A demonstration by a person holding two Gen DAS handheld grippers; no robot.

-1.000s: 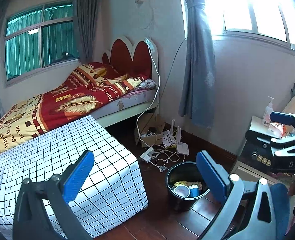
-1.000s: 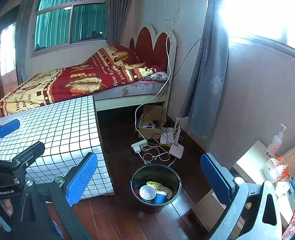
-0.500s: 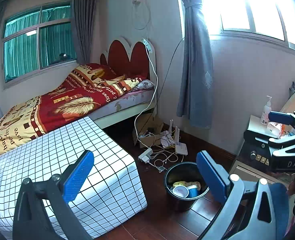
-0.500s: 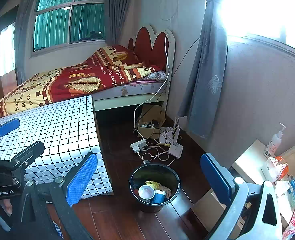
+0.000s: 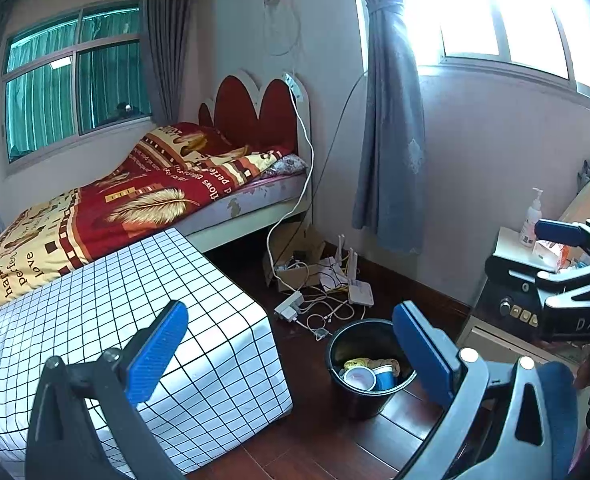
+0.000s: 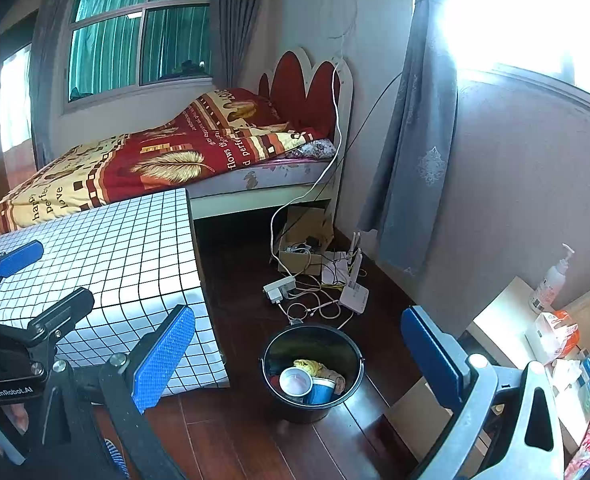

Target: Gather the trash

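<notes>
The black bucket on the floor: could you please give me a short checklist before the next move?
1. Left gripper open and empty: ok.
2. Right gripper open and empty: ok.
3. Black bucket upright on the floor: ok.
4. Bucket has room above the cups and yellow wrapper: ok.
5. Checked tablecloth free of trash: ok for the part in view.
6. Next trash item located: cannot tell.
</notes>
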